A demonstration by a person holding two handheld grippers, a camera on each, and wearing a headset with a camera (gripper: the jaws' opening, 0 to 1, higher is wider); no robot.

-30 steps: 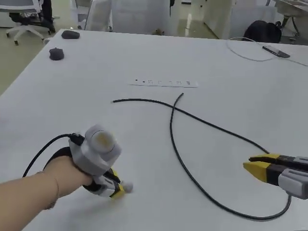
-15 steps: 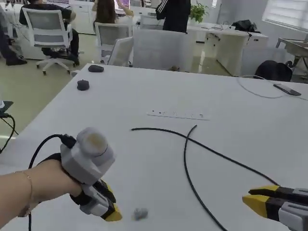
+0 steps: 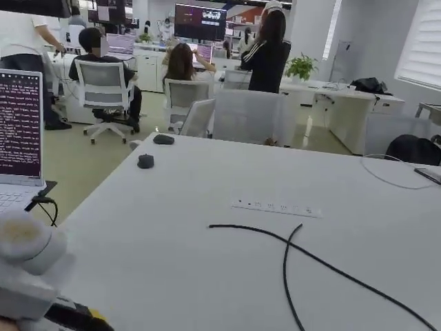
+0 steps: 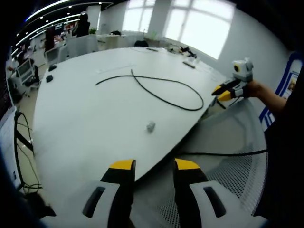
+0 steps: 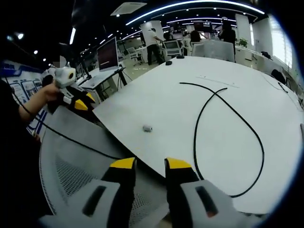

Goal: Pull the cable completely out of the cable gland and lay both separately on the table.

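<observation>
The black cable [image 3: 303, 256] lies in a crossed loop on the white table [image 3: 158, 234]. The small grey cable gland [image 4: 150, 126] lies by itself near the table's front edge, apart from the cable [image 4: 156, 95]. My left gripper [image 4: 154, 166] is open and holds nothing, hanging back past the table edge. It also shows at the head view's bottom left corner [image 3: 93, 319] and in the right gripper view [image 5: 84, 105]. My right gripper [image 5: 145, 165] is open and holds nothing, also off the edge, with the gland [image 5: 147, 128] and cable [image 5: 199, 114] ahead. It appears in the left gripper view [image 4: 219, 91].
A white power strip [image 3: 275, 207] lies beyond the cable. Two computer mice [image 3: 145, 161] sit at the far left corner. A laptop [image 3: 19, 131] stands to the left. A mesh chair [image 4: 228, 190] is below the grippers. Office chairs and people are behind the table.
The left gripper let go of the gland, which now rests on the table. Both grippers drew back off the table edge. The head camera tilted up.
</observation>
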